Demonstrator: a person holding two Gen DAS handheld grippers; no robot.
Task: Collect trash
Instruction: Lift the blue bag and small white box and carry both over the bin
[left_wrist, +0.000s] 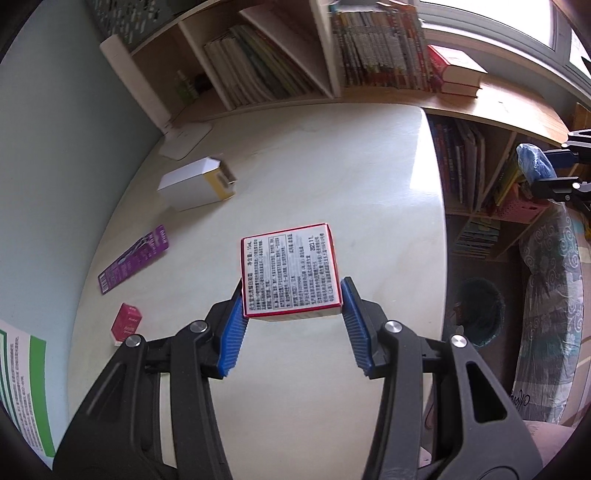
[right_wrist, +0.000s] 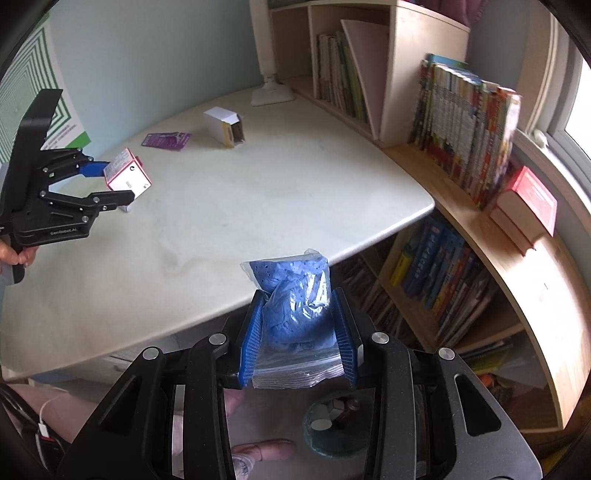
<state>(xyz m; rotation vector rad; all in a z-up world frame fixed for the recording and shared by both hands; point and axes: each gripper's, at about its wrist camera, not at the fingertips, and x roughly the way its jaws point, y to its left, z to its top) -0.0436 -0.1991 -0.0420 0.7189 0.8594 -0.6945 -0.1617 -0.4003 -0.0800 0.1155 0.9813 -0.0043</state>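
Bookshelves (right_wrist: 458, 125) line the wall behind a pale, rounded worktop (left_wrist: 314, 177) under window light. Held above that worktop, the left gripper (left_wrist: 291, 299) pinches a flat red-edged white carton printed with dense black text (left_wrist: 290, 271) between its blue ribbed fingers (left_wrist: 232, 332); the carton's near end sits between the fingertips, each side against a pad, and most of it sticks out ahead of them. From the right wrist view the same carton (right_wrist: 127, 177) is clear of the surface, tilted, in the left gripper (right_wrist: 110, 182).

The right gripper (right_wrist: 299, 332) is off the worktop's edge, its fingers (right_wrist: 251, 332) closed on a clear zip bag stuffed with crumpled blue material (right_wrist: 295, 306). The bag's bulge fills the gap between the pads, its top pokes out past the tips and its zip end lies back toward the gripper body. Below it on the floor stands a round dark-green waste bin (right_wrist: 332, 424) (some scraps already lie inside).

Resting on the worktop are an open-ended white box with a yellow end (left_wrist: 199, 184), a flat purple card package (left_wrist: 135, 258) and a small crimson box (left_wrist: 127, 323), all well apart from either gripper.
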